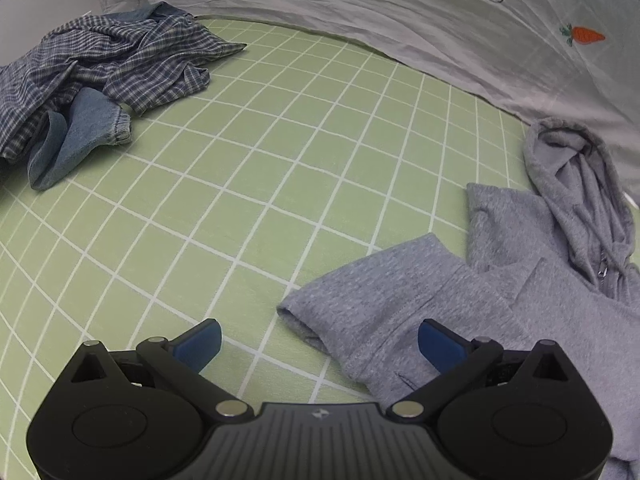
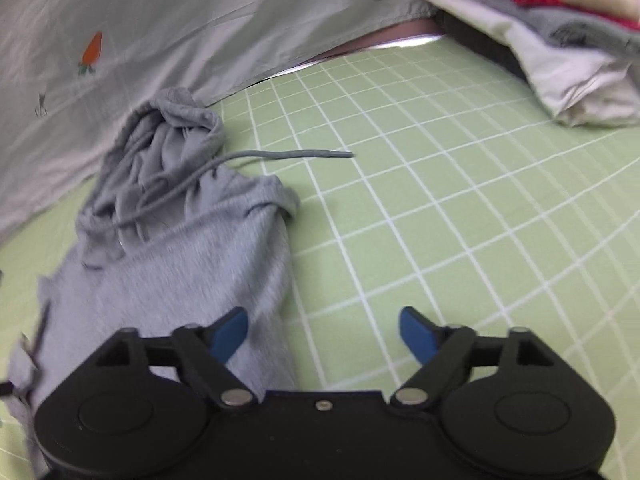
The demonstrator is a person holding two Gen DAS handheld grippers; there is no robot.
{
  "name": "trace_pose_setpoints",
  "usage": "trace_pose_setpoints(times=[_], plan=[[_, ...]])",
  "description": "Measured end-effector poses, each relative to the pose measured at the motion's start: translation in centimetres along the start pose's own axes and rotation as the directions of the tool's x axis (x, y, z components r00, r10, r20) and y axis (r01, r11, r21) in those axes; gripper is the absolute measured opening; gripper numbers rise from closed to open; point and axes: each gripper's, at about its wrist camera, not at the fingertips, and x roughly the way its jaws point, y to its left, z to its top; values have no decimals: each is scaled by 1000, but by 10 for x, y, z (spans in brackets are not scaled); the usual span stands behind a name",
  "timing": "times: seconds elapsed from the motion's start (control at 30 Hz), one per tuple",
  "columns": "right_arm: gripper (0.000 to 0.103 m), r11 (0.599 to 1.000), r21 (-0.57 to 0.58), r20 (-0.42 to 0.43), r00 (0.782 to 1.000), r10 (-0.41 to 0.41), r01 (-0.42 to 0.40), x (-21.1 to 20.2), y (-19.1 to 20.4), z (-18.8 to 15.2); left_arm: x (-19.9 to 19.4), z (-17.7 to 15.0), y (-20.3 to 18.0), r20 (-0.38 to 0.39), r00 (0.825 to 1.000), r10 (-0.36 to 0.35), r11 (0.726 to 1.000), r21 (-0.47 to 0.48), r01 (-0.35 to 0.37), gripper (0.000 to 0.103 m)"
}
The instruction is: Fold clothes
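While both grippers [image 1: 320,344] [image 2: 324,334] are spread and empty, the grey hoodie [image 1: 460,300] ahead is left unfolded, a folded stack [image 2: 560,60] beyond.

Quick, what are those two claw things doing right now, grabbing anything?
Left gripper: open, holding nothing, over the grey hoodie sleeve.
Right gripper: open, holding nothing, beside the hoodie.

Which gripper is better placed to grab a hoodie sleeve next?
Left, probably. The left gripper is open with the grey hoodie sleeve cuff lying just ahead, between its fingers. The right gripper is also open but faces mostly bare green sheet.
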Motion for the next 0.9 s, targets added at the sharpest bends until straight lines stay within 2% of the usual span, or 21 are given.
trace_pose_setpoints(times=[0.13,0.37,0.47,0.53,0.6,0.73,0.9], plan=[[86,999,-48,34,999,-14,15,-11,11,-5,-1,0,7,-10,1000,-25,998,-54,24,103],[86,990,-142,64,998,11,-2,-29,63,2,-10,-6,19,-25,1000,-11,999,-30,10,103],[86,985,-169,70,996,48,-35,-37,94,1,-12,-7,26,-28,1000,0,1000,4,1,103],[85,979,-185,66,993,103,-89,-39,117,-4,-9,-7,32,-32,999,-4,1000,24,5,103],[79,966,-199,43,984,175,-163,-37,142,-11,-5,-6,38,-41,999,-15,999,33,16,103],[50,944,-213,-19,967,252,-250,-31,192,-26,3,-1,47,-59,998,-28,999,38,30,103],[42,937,-182,-64,954,293,-299,-21,235,-42,6,3,47,-61,997,-47,997,63,51,103]])
